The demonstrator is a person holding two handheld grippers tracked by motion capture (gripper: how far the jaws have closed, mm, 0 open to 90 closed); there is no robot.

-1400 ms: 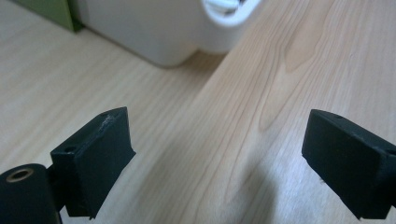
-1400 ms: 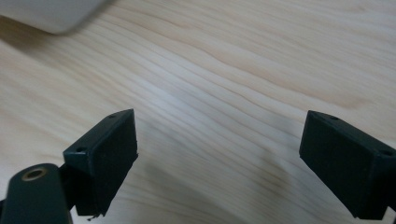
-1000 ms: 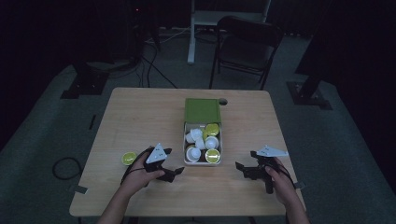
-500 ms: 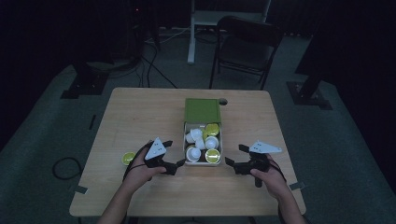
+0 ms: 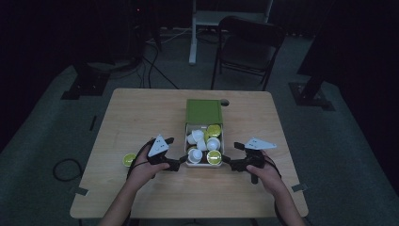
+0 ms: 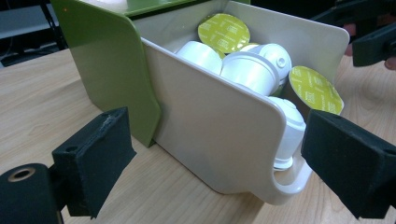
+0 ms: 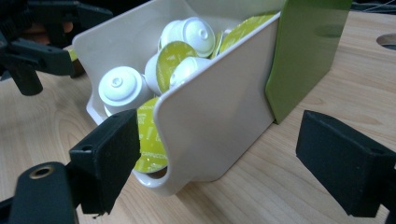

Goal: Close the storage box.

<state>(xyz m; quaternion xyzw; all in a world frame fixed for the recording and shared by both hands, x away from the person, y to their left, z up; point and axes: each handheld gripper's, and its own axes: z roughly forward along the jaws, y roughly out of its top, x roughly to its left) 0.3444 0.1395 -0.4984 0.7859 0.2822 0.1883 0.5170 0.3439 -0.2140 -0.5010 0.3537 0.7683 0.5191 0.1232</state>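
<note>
Nearest the person, the left gripper (image 5: 178,163) and the right gripper (image 5: 229,161) point inward at the near end of the cream tray (image 5: 221,141), 1 from each side. Both have their jaws spread wide with nothing between the pads. The left gripper view shows the tray's bare side wall (image 6: 210,135) close ahead between its 2 black pads, not touching either. The right gripper view shows the opposite wall (image 7: 219,121) framed the same way. These close views also show what the high view blurs: the white capsules (image 6: 250,70) lie tipped at mixed angles, some with yellow-green foil lids (image 7: 170,60) facing up or sideways.

Only the high view takes in a lone green-lidded capsule (image 5: 128,159) on the wooden table (image 5: 141,113), just left of the left hand (image 5: 146,165). Beyond the grippers, the tray slides out of a green box (image 5: 203,111) near the table's middle. Farther back, a dark chair (image 5: 247,47) stands on the floor.
</note>
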